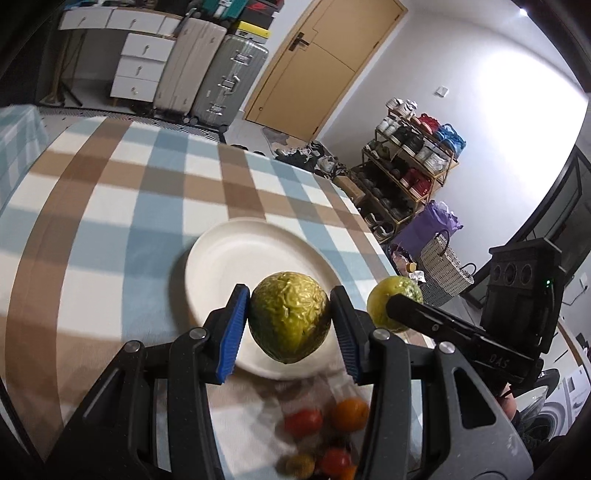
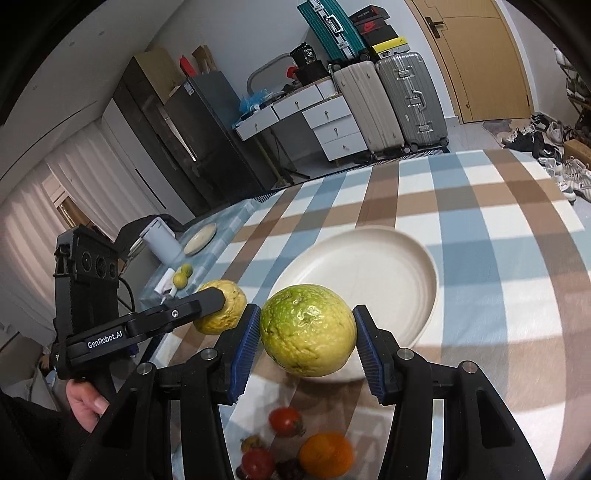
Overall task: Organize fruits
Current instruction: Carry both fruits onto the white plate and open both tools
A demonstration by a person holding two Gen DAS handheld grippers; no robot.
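The left gripper (image 1: 290, 325) clamps a wrinkled green fruit (image 1: 289, 317) and the right gripper (image 2: 308, 338) a smoother one (image 2: 308, 330), both just short of the white plate (image 2: 388, 258) ahead.

- "GenRobot.AI", in white letters, is showing on the black side bar of the left gripper (image 2: 236, 306), in the right wrist view.
- Pale embossed characters are showing upside down on the black body of the right gripper (image 1: 388, 310), in the left wrist view; they are reading roughly as "DAS", though not with certainty.
- The number "38" is standing in white on a small black box (image 2: 306, 54) atop the white drawer unit (image 2: 325, 122).
- A red logo is showing on a black shoe box (image 2: 369, 23) stacked above the suitcases; its wording is too small to read.
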